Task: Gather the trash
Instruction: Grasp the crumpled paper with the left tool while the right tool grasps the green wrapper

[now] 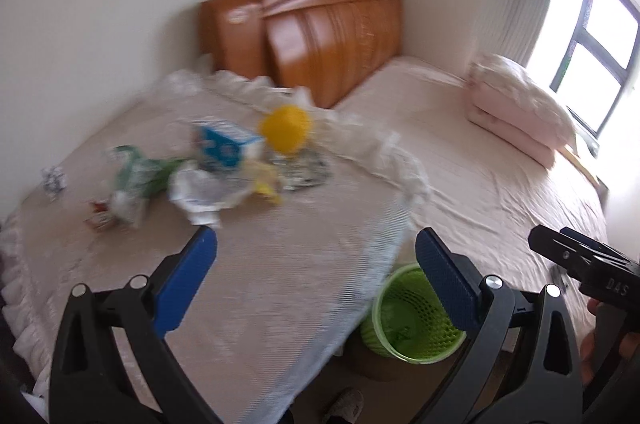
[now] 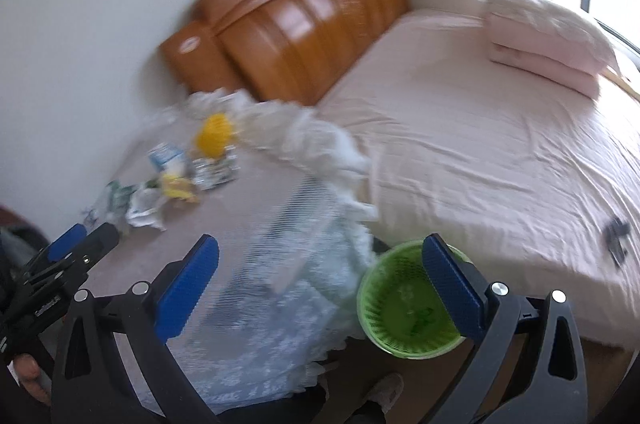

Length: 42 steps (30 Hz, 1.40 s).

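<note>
Trash lies scattered on a lace-covered table (image 1: 280, 284): a yellow cup (image 1: 285, 128), a blue-and-white carton (image 1: 224, 144), a crumpled white paper (image 1: 200, 192), a green wrapper (image 1: 136, 172), a yellow wrapper (image 1: 266, 186), a silver wrapper (image 1: 310, 172), a foil ball (image 1: 54, 178) and a small red wrapper (image 1: 98, 218). A green mesh basket (image 2: 404, 308) stands on the floor between table and bed. My left gripper (image 1: 316, 264) hovers open over the table's near part, holding nothing. My right gripper (image 2: 320, 272) is open above the table corner and basket, also holding nothing.
A bed with a pink sheet (image 2: 480, 144) fills the right side, with a wooden headboard (image 2: 296, 24) and a folded pink quilt (image 2: 548, 36) near the window (image 1: 592, 64). A small dark object (image 2: 616, 236) lies on the bed. A shoe (image 2: 384, 392) shows below.
</note>
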Tool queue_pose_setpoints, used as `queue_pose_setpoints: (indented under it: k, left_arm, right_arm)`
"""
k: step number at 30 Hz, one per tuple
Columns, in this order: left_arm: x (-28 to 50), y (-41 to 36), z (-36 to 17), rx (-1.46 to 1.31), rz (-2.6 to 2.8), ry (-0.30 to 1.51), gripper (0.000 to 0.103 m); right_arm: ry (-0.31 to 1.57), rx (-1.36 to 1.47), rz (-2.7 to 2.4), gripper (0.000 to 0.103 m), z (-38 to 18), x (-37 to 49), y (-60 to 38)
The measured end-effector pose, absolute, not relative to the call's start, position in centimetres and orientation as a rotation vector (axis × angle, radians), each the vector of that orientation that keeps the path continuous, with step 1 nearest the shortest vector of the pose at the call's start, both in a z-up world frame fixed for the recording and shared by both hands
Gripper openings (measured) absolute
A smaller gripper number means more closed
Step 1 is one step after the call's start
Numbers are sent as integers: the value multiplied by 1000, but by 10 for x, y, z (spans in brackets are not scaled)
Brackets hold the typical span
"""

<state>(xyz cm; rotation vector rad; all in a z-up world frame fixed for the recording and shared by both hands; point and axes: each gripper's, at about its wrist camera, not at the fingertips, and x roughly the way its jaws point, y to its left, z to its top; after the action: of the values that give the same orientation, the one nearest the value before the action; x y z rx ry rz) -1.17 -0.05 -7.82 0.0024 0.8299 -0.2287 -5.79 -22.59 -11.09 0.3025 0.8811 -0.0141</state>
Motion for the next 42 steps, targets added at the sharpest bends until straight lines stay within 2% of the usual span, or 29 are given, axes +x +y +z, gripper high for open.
queue_pose_setpoints:
  k: [10, 17, 27, 36, 38, 39, 41, 42]
  left_arm:
    - [6, 119, -86, -101, 32, 843, 95]
    - [48, 222, -101, -159, 259, 848, 95]
    - [162, 350, -168, -163, 438, 887, 95]
    - [228, 398, -226, -104, 465, 964, 95]
    - [234, 401, -233, -102, 448, 979, 88]
    - [238, 402, -236, -100, 435, 989, 80]
    - [239, 404, -237, -107, 419, 980, 74]
    - [240, 405, -237, -118, 400, 977, 67]
  right_arm:
    - [918, 212, 207, 101, -110, -7, -120]
    - [932, 142, 317, 101, -110, 26, -48]
    - [940, 53, 410, 101, -123, 87, 43]
    - [967, 26, 383, 101, -132, 110, 80]
    - [983, 37, 371, 101, -136, 113, 85]
    - [987, 39, 367, 101, -137, 114, 87]
    - [992, 43, 358, 101, -139, 115, 91]
    - [991, 46, 355, 101, -140, 115, 93]
